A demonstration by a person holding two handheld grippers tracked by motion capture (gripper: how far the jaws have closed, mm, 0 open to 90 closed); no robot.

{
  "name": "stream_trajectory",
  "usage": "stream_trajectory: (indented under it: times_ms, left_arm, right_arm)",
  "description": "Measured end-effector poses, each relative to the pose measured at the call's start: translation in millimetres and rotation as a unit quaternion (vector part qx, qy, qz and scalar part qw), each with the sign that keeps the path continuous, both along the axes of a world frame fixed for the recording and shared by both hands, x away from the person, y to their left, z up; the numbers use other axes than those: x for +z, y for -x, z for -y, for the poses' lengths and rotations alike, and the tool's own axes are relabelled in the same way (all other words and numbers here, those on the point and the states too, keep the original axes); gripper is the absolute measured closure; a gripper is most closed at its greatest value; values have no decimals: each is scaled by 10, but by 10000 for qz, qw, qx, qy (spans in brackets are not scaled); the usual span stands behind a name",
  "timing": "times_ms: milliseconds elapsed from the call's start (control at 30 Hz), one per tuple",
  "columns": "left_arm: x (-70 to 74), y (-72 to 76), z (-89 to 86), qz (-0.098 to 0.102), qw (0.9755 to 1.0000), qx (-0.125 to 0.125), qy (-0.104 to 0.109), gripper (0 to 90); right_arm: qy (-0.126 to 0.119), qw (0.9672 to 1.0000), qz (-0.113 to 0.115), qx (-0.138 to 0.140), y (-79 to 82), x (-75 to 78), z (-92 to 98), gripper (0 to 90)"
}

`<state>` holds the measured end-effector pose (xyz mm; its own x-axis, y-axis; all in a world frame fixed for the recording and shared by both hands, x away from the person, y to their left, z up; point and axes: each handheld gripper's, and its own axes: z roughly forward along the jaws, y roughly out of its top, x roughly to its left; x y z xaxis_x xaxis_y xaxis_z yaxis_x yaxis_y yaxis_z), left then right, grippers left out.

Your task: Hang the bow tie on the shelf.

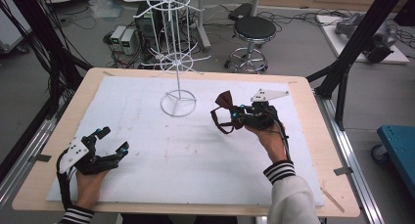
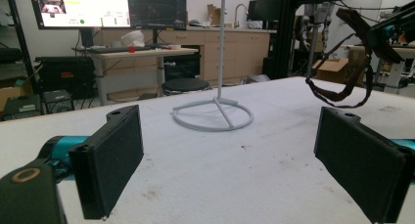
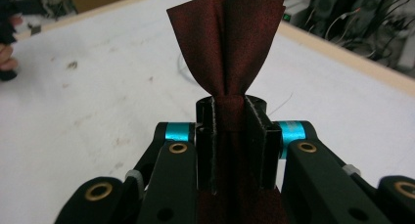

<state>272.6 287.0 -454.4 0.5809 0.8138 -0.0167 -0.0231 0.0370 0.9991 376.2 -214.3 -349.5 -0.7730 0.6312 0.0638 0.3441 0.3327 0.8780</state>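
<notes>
Bow tie carried toward the rack

The bow tie [image 1: 226, 101] is clamped at its knot by the right gripper [image 1: 237, 115], above the surface [image 1: 147, 136]; its strap should be lifted level with a hook on the rack [image 1: 172, 62]. The left gripper [image 1: 111, 141] is spread empty, near left.

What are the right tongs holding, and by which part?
The right tongs are shut on a dark red bow tie, pinched at its centre knot, one wing fanning beyond the jaws and its strap hanging loose.

even, soft overhead light, faint shadows; slightly grainy frames, near jaws blurred, monitor [image 2: 80, 8] glaring white.
</notes>
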Motion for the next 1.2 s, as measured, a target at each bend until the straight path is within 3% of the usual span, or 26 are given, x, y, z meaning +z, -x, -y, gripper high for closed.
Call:
stream_trajectory:
  times_ms: [100, 367, 767, 1200]
  left_arm:
    - [0, 1, 0, -1, 10000, -1, -3, 113]
    - [0, 0, 0, 2, 10000, 1, -1, 113]
    - [0, 1, -1, 2, 10000, 1, -2, 113]
    - [0, 0, -1, 1, 10000, 2, 2, 113]
  right_arm:
    - [-191, 9995, 172, -163, 4, 40, 4, 764]
    - [-412, 9977, 322, -425, 9, 76, 0, 765]
    - [-572, 9947, 490, -704, -40, 319, -173, 764]
    - [-781, 9909, 566, -940, -104, 395, -343, 764]
